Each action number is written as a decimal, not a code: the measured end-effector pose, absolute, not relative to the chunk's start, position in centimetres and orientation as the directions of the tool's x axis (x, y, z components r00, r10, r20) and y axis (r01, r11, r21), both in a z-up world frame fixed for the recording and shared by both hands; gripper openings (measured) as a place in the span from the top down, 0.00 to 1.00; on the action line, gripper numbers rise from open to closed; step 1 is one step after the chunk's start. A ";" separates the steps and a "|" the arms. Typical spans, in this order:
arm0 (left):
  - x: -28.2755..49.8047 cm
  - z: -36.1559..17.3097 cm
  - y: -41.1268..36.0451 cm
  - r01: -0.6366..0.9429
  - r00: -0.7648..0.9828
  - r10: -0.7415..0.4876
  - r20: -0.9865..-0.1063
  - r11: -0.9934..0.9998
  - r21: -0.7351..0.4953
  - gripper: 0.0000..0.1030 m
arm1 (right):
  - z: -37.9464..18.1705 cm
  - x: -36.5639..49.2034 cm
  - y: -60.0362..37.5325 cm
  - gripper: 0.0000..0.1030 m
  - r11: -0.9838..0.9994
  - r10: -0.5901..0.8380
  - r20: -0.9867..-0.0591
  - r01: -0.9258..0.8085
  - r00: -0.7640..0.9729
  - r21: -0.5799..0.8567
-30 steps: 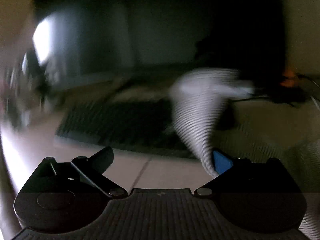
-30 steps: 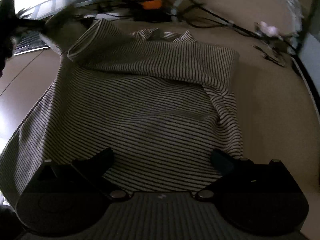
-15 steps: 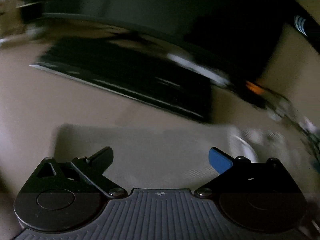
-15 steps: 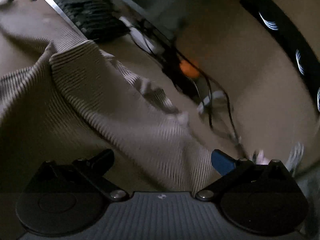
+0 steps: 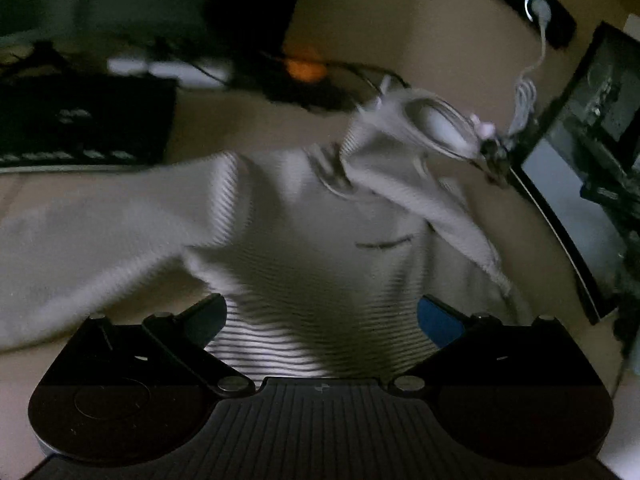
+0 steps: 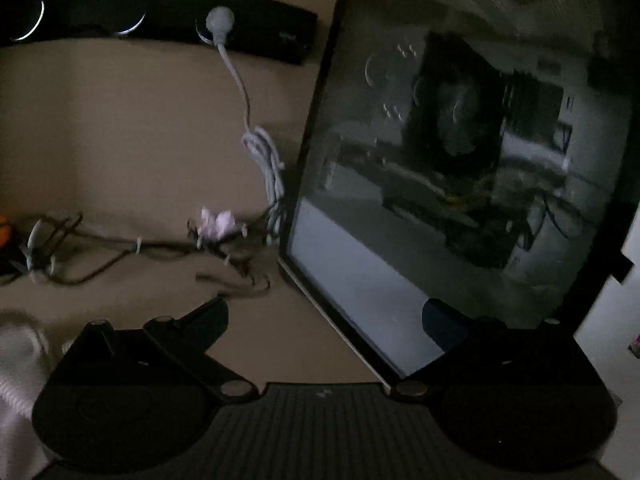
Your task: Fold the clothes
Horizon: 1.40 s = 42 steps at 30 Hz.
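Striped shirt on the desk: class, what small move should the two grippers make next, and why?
Probably swing the right gripper back toward the striped grey-and-white knit shirt. Its fingers stand open and empty, facing the dark glass-sided computer case, with only a sliver of cloth at the left edge. The left gripper, also open, already hovers over the rumpled shirt.

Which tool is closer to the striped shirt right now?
Left. The left tool is right over the striped shirt, its fabric filling the gap between the open fingers. The right tool faces the glass-sided case; only a strip of cloth shows at its left edge.
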<state>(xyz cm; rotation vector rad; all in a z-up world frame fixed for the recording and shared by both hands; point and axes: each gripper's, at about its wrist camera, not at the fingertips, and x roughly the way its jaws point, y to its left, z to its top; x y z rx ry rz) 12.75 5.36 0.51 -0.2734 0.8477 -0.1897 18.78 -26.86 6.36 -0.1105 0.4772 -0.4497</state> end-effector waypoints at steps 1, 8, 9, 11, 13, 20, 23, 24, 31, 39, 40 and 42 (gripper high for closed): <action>13.1 0.1 4.9 0.062 0.641 -0.278 -0.716 0.948 -0.313 0.00 | 6.5 17.8 -26.9 0.00 0.936 -0.351 -0.444 0.304 0.824 -0.175; 12.8 -1.4 3.6 0.093 0.657 -0.236 -0.716 0.968 -0.235 0.00 | 2.5 17.6 -18.6 0.00 0.871 0.080 -0.556 -0.329 0.827 -0.364; 12.5 -1.6 3.2 0.103 0.669 -0.221 -0.710 0.973 -0.206 0.00 | 1.7 18.5 -17.5 0.00 0.844 0.108 -0.581 -0.384 0.807 -0.375; 11.8 -1.9 2.5 0.121 0.692 -0.191 -0.696 0.981 -0.148 0.00 | 0.3 20.0 -15.4 0.00 0.794 0.138 -0.610 -0.456 0.780 -0.403; 11.1 -2.5 1.2 0.145 0.713 -0.136 -0.688 0.988 -0.046 0.00 | -0.9 21.4 -13.4 0.00 0.758 0.133 -0.602 -0.472 0.787 -0.449; 11.0 -2.6 0.7 0.137 0.722 -0.102 -0.684 0.991 -0.004 0.00 | 0.1 27.4 -18.4 0.00 0.934 -0.168 -0.504 -0.026 0.847 -0.356; 11.0 -2.6 0.7 0.135 0.722 -0.100 -0.684 0.991 -0.002 0.00 | 1.3 26.2 -24.8 0.00 0.907 -0.405 -0.457 0.286 0.792 -0.308; 11.1 -2.6 0.7 0.135 0.722 -0.100 -0.685 0.991 -0.002 0.00 | 1.5 25.4 -26.8 0.00 0.898 -0.437 -0.471 0.340 0.766 -0.280; 11.4 -2.5 0.7 0.128 0.715 -0.098 -0.692 0.992 -0.009 0.00 | 2.6 20.2 -29.4 0.00 0.944 -0.329 -0.548 0.273 0.769 -0.184; 16.0 -0.9 3.7 0.001 0.644 -0.226 -0.731 0.956 -0.294 0.00 | 2.3 22.7 -26.9 0.00 0.962 0.268 -0.673 -0.156 0.689 0.223; 16.7 -0.8 3.8 0.005 0.635 -0.238 -0.735 0.953 -0.304 0.00 | 1.3 24.1 -26.6 0.00 0.954 0.291 -0.706 -0.145 0.646 0.262; 17.9 -0.9 3.5 0.035 0.627 -0.248 -0.739 0.956 -0.291 0.00 | -0.3 25.9 -26.2 0.00 0.955 0.284 -0.747 -0.105 0.601 0.278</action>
